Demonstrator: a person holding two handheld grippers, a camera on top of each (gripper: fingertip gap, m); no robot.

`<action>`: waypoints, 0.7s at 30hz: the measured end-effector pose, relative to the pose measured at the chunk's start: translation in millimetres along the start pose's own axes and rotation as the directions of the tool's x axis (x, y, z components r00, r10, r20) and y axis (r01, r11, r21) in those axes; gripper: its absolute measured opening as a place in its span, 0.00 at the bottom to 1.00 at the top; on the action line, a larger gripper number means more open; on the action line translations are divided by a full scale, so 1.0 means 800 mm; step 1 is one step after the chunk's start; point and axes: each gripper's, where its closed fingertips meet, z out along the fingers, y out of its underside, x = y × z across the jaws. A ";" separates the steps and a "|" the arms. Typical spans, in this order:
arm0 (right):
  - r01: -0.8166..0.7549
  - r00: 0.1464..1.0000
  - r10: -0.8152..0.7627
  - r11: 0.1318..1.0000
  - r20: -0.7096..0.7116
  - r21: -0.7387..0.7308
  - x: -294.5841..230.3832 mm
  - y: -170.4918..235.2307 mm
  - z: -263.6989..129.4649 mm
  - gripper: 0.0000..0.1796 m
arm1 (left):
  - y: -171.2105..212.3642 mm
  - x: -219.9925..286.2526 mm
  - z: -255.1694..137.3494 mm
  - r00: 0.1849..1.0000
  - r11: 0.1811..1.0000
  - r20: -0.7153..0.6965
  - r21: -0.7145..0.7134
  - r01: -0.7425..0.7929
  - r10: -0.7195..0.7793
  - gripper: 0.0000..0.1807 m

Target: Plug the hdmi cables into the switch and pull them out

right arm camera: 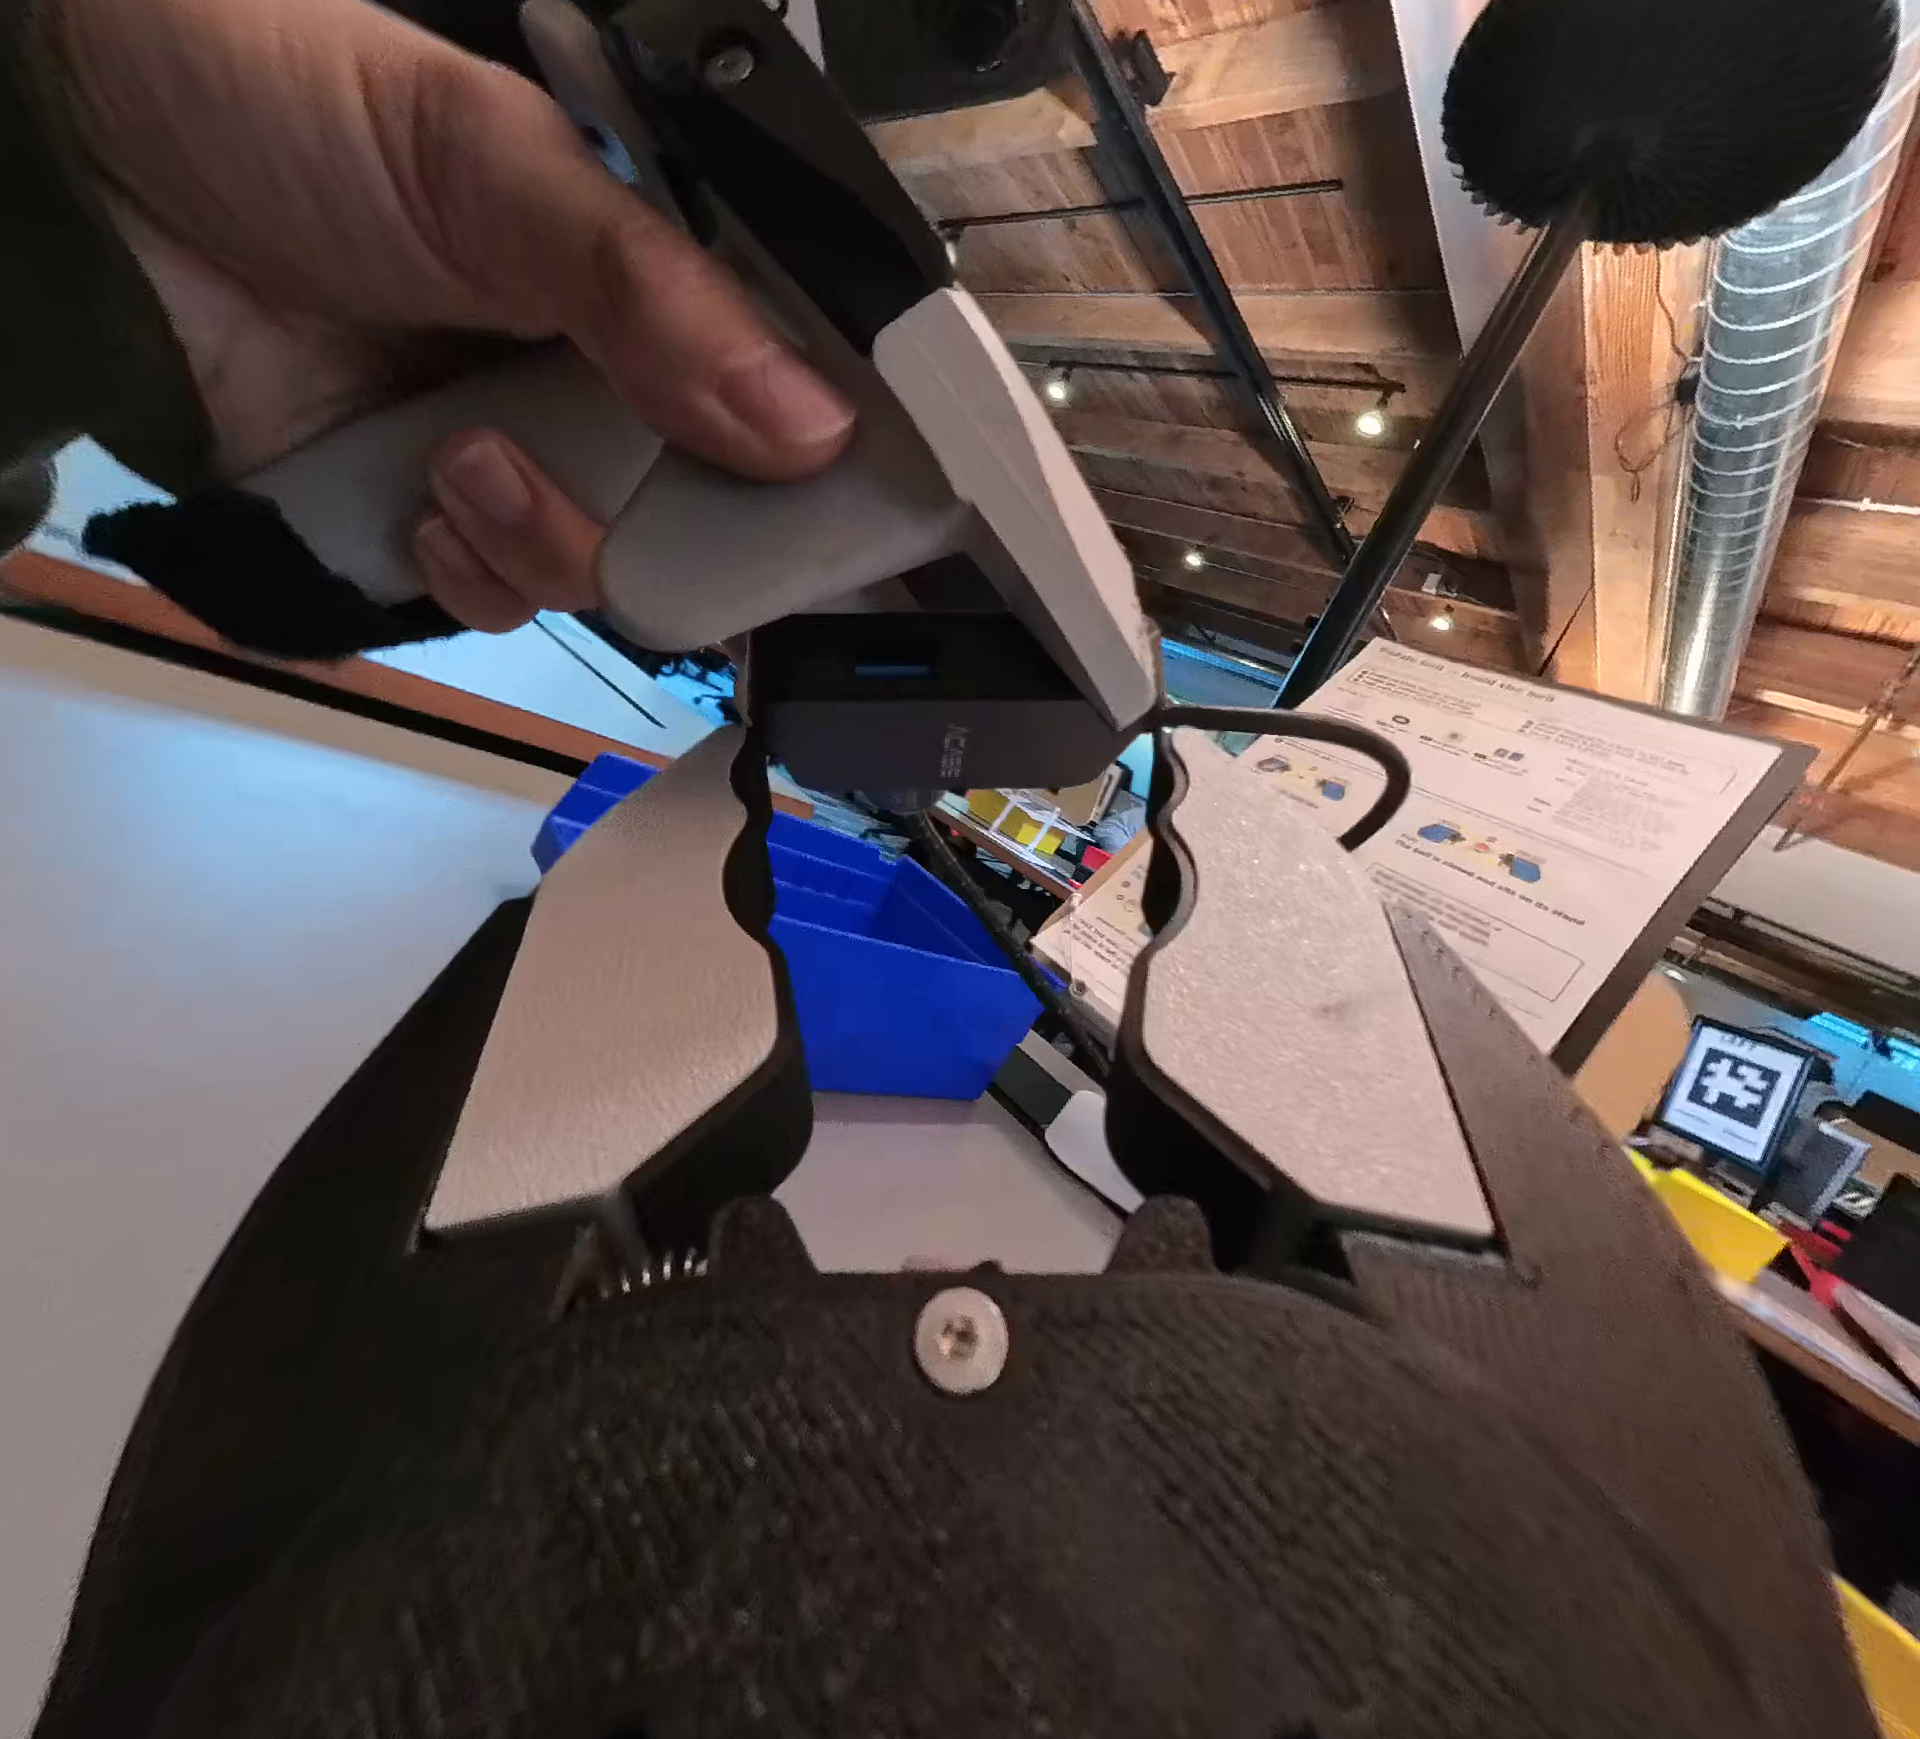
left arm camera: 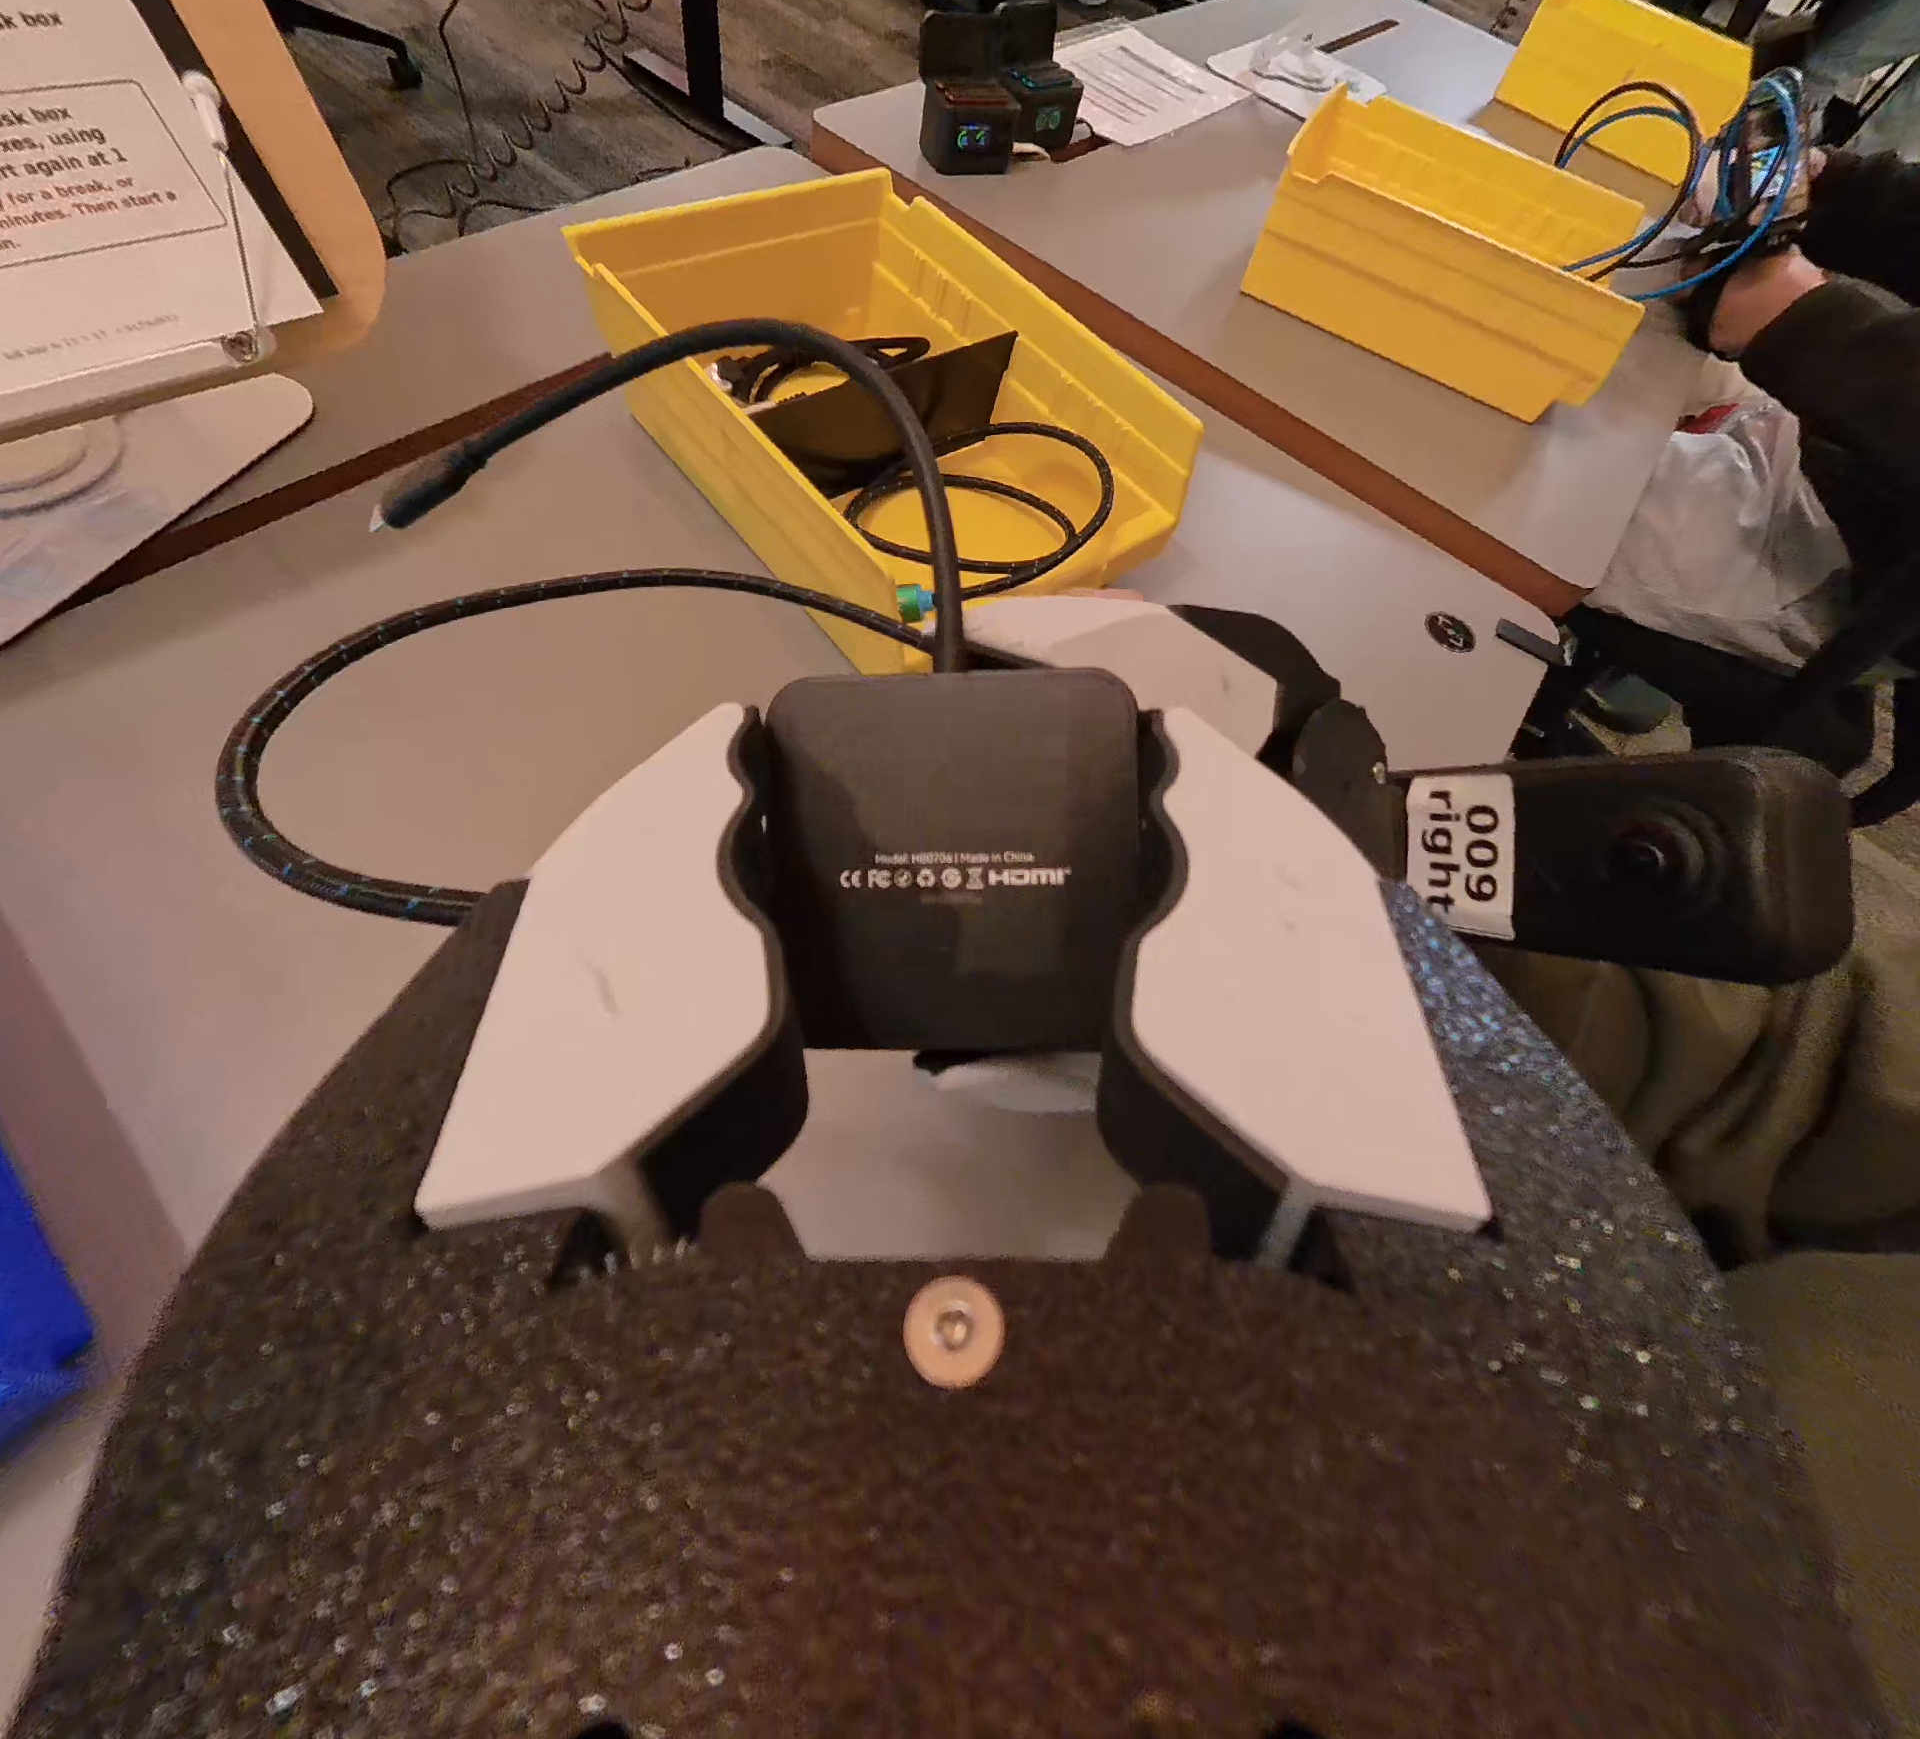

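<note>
My left gripper (left arm camera: 954, 725) is shut on the black HDMI switch (left arm camera: 951, 868) and holds it above the grey table (left arm camera: 520, 733). The switch's own thin black cable (left arm camera: 914, 432) arcs up and left to a loose plug (left arm camera: 426, 492). A braided black HDMI cable (left arm camera: 249, 754) loops on the table toward a green-tipped end (left arm camera: 914, 603) just beyond the switch. In the right wrist view my right gripper (right arm camera: 954, 744) is open, its fingers either side of the switch (right arm camera: 914, 733). A hand (right arm camera: 343, 235) holds the left gripper. The braided cable (right arm camera: 997, 920) runs down from under the switch.
A yellow bin (left arm camera: 727, 235) with coiled black cables stands behind the switch. A sign stand (left arm camera: 125, 183) is at the left. A blue bin (right arm camera: 904, 993) and an instruction sheet (right arm camera: 1538, 816) lie beyond. The far table holds two yellow bins (left arm camera: 1434, 266); a person's arm (left arm camera: 1829, 339) is there.
</note>
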 end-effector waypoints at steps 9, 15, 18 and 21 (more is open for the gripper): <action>0.067 0.998 -0.066 0.997 0.022 -0.035 -0.007 0.013 -0.004 0.36 | 0.009 -0.003 0.004 0.997 0.999 -0.048 -0.006 0.053 -0.053 0.39; -0.091 0.995 0.091 0.996 0.040 -0.008 0.001 0.004 -0.005 0.35 | -0.007 0.003 -0.003 0.996 0.994 -0.063 0.095 -0.059 0.065 0.38; -0.226 0.972 0.223 0.974 0.073 0.033 0.009 0.001 -0.009 0.35 | -0.015 0.011 -0.009 0.984 0.977 -0.056 0.139 -0.161 0.170 0.38; -0.391 0.912 0.375 0.917 0.165 0.081 0.015 -0.010 -0.015 0.35 | -0.019 0.011 -0.023 0.950 0.940 -0.033 0.160 -0.300 0.309 0.44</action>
